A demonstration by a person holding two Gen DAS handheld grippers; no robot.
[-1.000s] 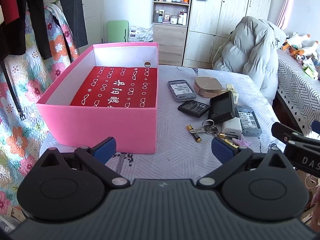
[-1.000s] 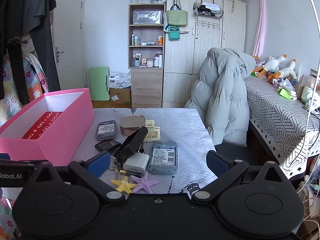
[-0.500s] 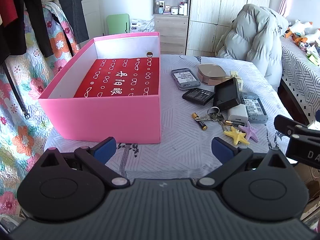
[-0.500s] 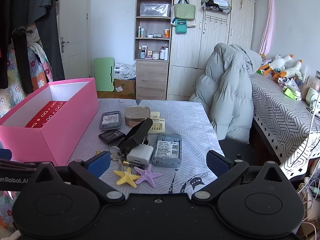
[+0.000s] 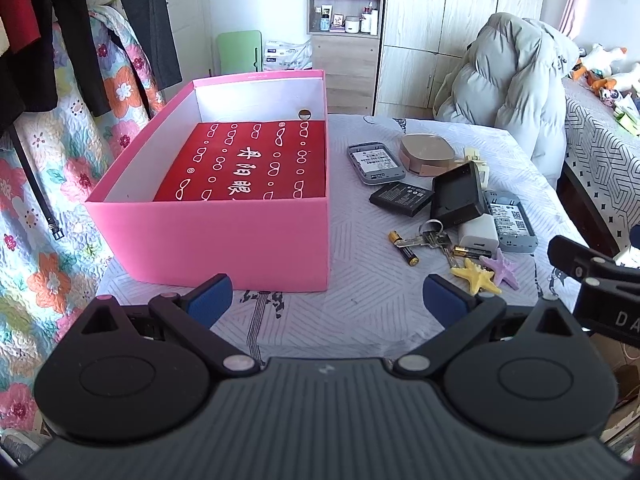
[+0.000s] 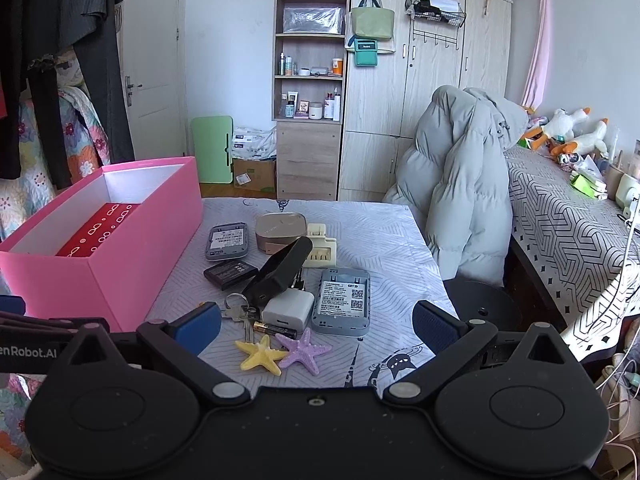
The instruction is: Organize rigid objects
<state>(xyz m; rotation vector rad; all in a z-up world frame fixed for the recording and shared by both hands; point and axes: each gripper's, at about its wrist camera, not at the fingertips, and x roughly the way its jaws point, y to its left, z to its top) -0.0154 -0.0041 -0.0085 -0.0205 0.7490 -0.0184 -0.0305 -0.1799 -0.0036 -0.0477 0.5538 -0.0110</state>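
An open pink box [image 5: 224, 236] [image 6: 132, 240] with a red lining stands on the table's left side. To its right lies a cluster of small items: two grey routers [image 6: 342, 298] [image 5: 374, 162], a black case [image 5: 456, 196], a black battery pack [image 5: 400, 199], a white charger [image 6: 289, 308], keys [image 5: 430, 236], AA batteries [image 5: 404, 247], a yellow starfish [image 6: 260, 354] and a purple starfish [image 6: 302, 350]. My left gripper [image 5: 326, 294] is open above the near table edge, in front of the box. My right gripper [image 6: 316, 326] is open just short of the starfish.
A tan case [image 5: 427, 153] and a cream clip [image 6: 320, 246] lie behind the cluster. A grey puffer jacket [image 6: 464, 184] hangs on a chair at the table's right. Clothes hang on the left, a bed [image 6: 568, 224] lies right, shelves and wardrobes stand behind.
Both grippers have risen and drawn back a little, so more of the table and the box's inside shows. Nothing on the table has moved.
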